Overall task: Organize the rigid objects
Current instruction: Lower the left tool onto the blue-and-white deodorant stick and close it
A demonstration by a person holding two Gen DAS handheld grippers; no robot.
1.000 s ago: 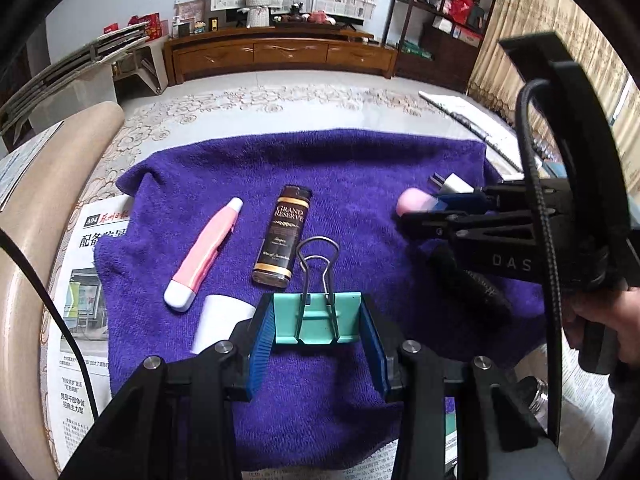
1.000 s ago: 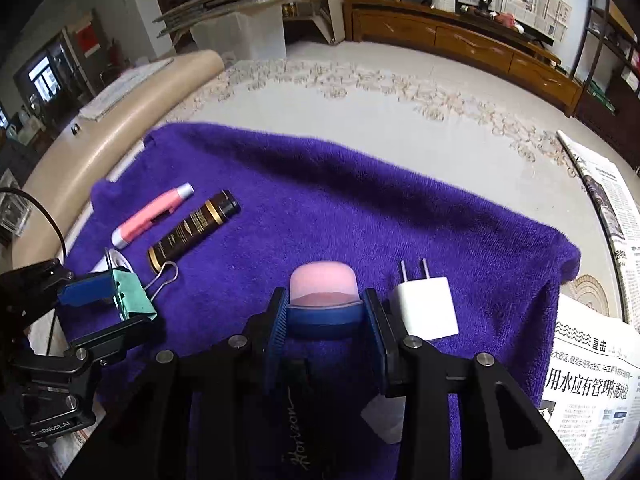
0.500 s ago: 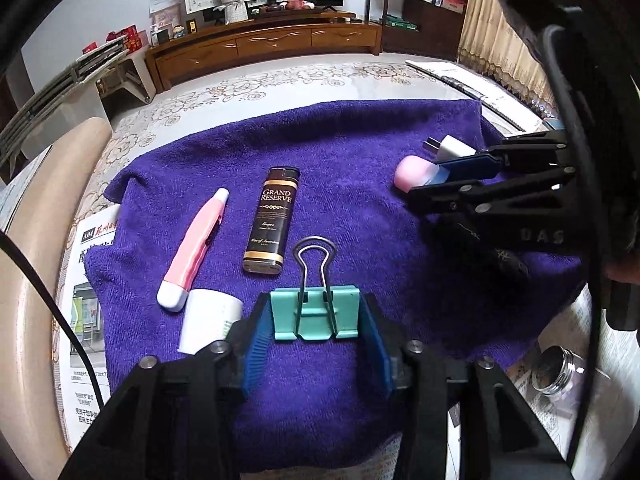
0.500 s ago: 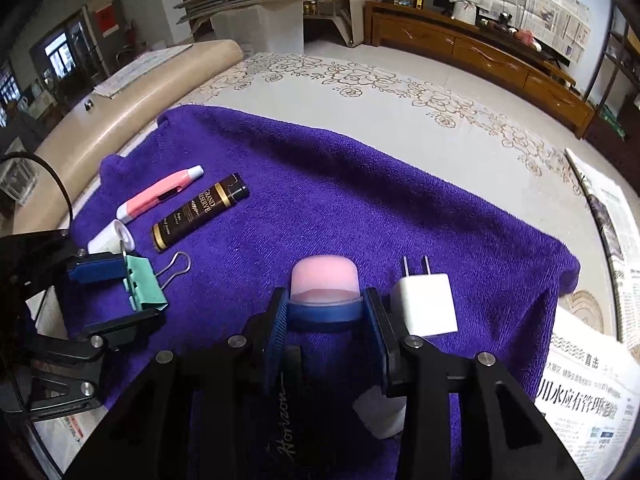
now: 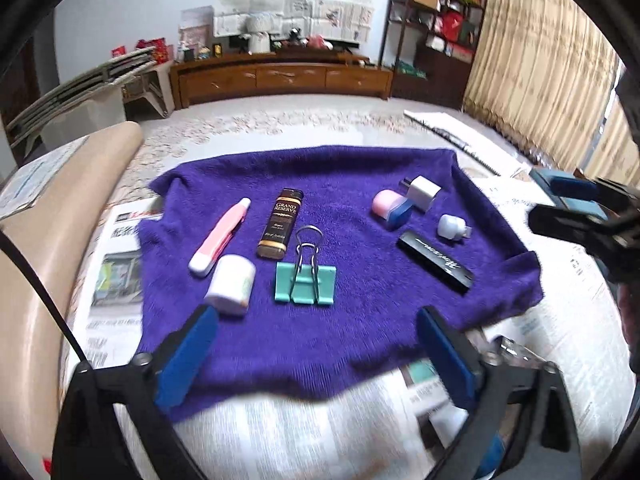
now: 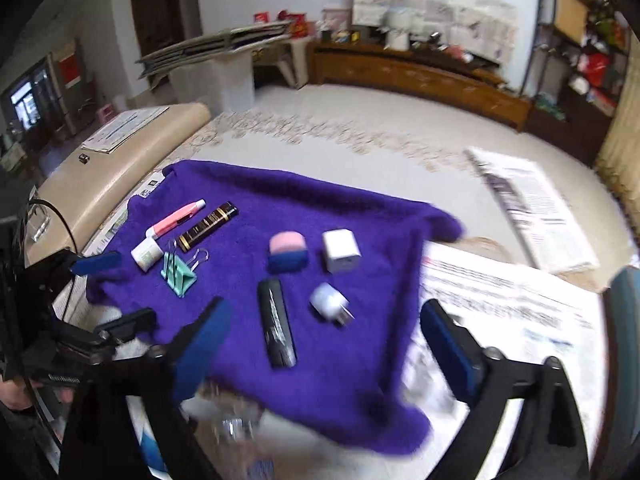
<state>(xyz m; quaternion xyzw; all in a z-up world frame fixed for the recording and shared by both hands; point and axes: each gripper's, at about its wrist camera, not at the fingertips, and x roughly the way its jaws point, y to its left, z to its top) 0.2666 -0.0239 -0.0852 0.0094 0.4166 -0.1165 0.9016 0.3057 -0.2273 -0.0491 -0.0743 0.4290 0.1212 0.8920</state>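
Both grippers stand wide open and hold nothing. The left gripper (image 5: 318,344) hangs over the near edge of the purple towel (image 5: 360,264), its blue pads (image 5: 186,360) spread well apart; the right gripper (image 6: 326,344) is likewise spread, above the towel's near right corner. On the towel, from the left wrist view, a teal binder clip (image 5: 305,283) lies flat near the middle with its wire handles pointing to 12 o'clock. At its 9 o'clock lies a white cap (image 5: 231,285), just beside the lower end of a pink-and-white pen (image 5: 219,242) that slants toward 1 o'clock. A dark lighter (image 5: 280,229) lies at the clip's 11 o'clock, close to the handles. Well apart, at 2 o'clock from the clip, a pink-and-blue eraser (image 5: 390,210) touches a white charger (image 5: 420,192). A small pale plug (image 5: 452,226) lies at the eraser's 4 o'clock, and a black bar (image 5: 436,260) lies slanted at the plug's 7 o'clock. Newspaper (image 5: 116,280) shows under the towel at its left and near sides. The right wrist view is blurred along its lower edge.
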